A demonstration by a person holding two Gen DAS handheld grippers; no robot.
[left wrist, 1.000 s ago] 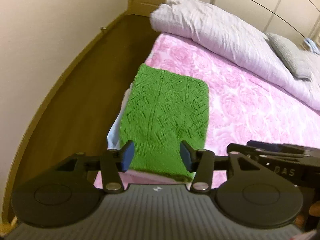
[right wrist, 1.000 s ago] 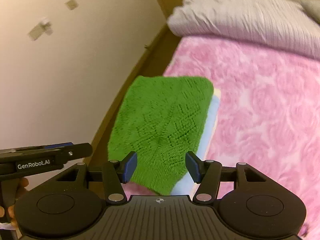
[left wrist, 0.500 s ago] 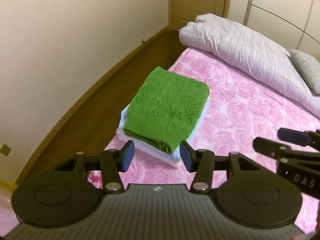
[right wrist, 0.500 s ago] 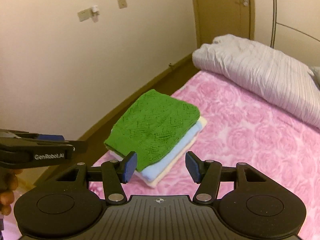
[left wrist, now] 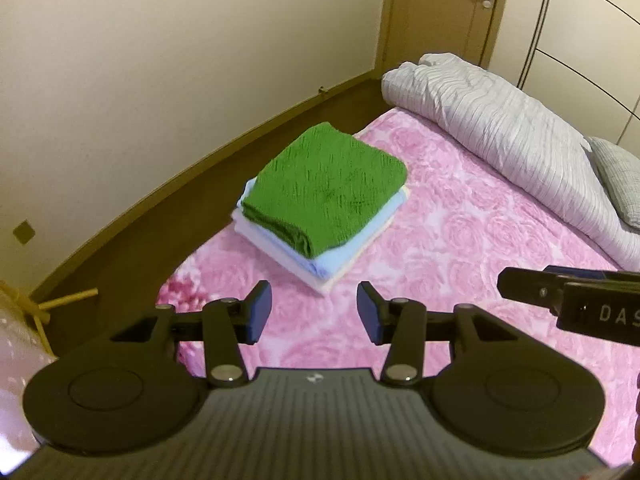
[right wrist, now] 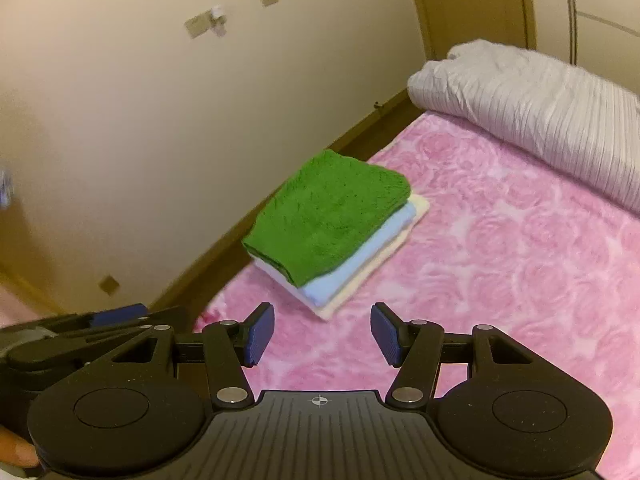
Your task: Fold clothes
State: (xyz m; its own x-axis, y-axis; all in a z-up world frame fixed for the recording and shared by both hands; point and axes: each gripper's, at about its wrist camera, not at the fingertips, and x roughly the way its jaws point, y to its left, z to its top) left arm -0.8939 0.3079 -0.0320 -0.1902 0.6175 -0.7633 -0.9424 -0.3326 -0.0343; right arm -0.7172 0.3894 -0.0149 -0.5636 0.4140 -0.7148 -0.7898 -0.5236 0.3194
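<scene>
A folded green knit garment [left wrist: 326, 190] [right wrist: 328, 216] tops a small stack of folded clothes, over a light blue piece [left wrist: 352, 252] [right wrist: 360, 264] and a cream one [right wrist: 418, 208], near the left edge of the pink rose-patterned bed [left wrist: 460, 248] [right wrist: 500, 260]. My left gripper [left wrist: 314, 312] hangs open above the bedspread, well short of the stack, nothing between its blue pads. My right gripper [right wrist: 322, 334] is likewise open and empty, also back from the stack. The right gripper's body [left wrist: 572, 306] shows at the left wrist view's right edge, and the left gripper's body [right wrist: 80, 332] at the right wrist view's left edge.
A rolled white striped duvet [left wrist: 500, 128] [right wrist: 540, 108] lies across the far end of the bed, a grey pillow [left wrist: 620, 176] beside it. Dark wooden floor [left wrist: 160, 208] runs between bed and wall. A door [left wrist: 436, 12] and wardrobe fronts stand behind. A wooden stick [left wrist: 68, 300] lies on the floor.
Both grippers have pulled back and up from the green garment, which lay right between the fingers and now sits farther off on the stack. Both views have rolled. Jaws stay open.
</scene>
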